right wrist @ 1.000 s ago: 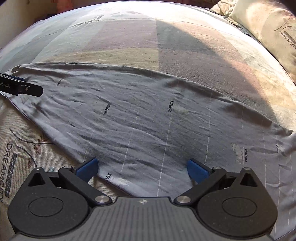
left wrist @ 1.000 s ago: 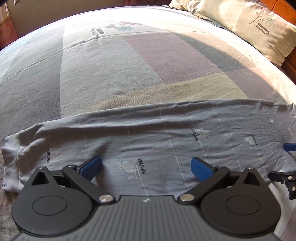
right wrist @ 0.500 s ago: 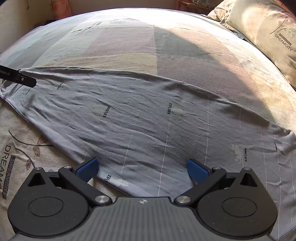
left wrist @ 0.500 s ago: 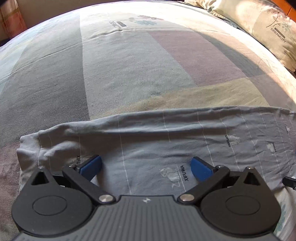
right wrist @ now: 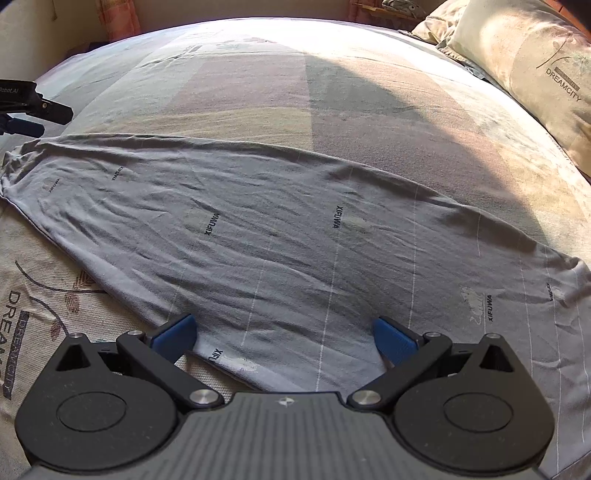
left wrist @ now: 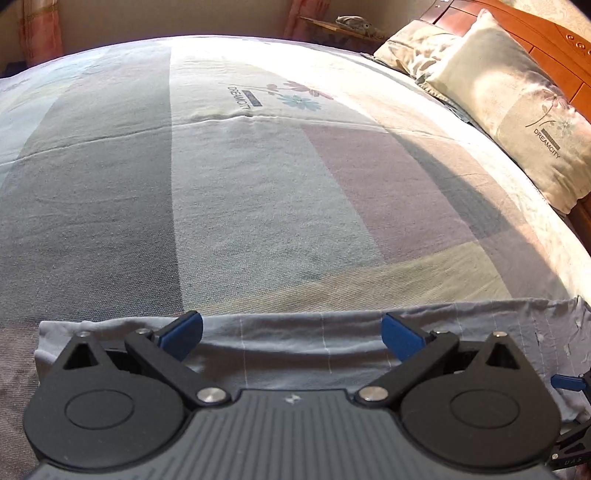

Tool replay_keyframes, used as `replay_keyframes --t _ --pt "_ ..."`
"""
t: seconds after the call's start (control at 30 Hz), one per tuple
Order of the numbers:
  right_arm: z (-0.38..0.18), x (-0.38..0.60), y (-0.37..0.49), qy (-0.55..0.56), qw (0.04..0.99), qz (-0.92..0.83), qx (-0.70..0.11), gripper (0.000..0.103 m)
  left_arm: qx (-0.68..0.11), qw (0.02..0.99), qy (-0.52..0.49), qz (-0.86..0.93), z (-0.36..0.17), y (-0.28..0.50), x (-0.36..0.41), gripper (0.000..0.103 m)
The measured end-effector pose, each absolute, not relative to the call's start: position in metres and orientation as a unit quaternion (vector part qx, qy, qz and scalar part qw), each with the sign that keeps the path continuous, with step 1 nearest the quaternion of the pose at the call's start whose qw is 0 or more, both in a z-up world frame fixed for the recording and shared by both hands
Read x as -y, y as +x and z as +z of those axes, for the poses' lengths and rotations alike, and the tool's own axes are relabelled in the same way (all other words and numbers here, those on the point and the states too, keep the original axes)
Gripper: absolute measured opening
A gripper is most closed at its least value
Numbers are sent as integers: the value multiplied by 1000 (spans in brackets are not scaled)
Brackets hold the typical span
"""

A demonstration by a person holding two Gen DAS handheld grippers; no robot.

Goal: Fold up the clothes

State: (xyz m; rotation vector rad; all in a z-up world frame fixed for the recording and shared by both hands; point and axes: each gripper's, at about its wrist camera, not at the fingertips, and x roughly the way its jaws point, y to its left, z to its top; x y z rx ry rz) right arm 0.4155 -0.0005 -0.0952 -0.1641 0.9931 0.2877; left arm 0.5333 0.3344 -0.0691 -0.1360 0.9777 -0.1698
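The bed (left wrist: 258, 206), covered by a patchwork sheet printed "DREAMCITY", filled both views, with a pillow (left wrist: 517, 110) at its head against a wooden headboard (left wrist: 535, 33). The grey garment (right wrist: 277, 236), marked "XIFUWA" and ruled with thin white lines, lay spread flat and lightly creased along the near part of the bed, well apart from the pillow. The left gripper (left wrist: 291, 330) was held low and level over the garment's far edge at its left end, blue fingers (left wrist: 181, 330) spread wide, clamping nothing. The right gripper (right wrist: 284, 336) was held low over the garment's near edge, fingers (right wrist: 393, 339) likewise wide apart and empty, pointing across the cloth toward the far side of the bed.
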Motion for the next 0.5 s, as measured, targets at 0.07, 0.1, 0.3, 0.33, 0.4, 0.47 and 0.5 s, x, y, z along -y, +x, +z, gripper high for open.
replay_keyframes --t 0.07,0.1,0.3,0.33,0.4,0.47,0.5 --pt "-95 0 417 -79 863 139 -479 103 -480 874 -58 -43 -81 540 -345 102" --pt "-95 0 418 -79 862 140 -480 103 -477 876 -60 -38 -81 541 -350 102" --pt "-96 2 415 -78 866 143 -473 103 -464 883 -62 -28 -66 535 -360 102" --pt "-96 2 415 -78 866 143 -473 103 -462 884 -59 -44 -63 530 -356 102" --pt "-96 2 415 -78 866 143 -473 103 -461 883 -50 -76 -60 523 -348 102" --pt "-96 2 416 -78 866 143 -473 103 -481 873 -30 -76 -69 524 -347 102" --pt "-96 2 416 -78 866 143 -473 103 -489 870 -24 -63 -75 524 -351 102"
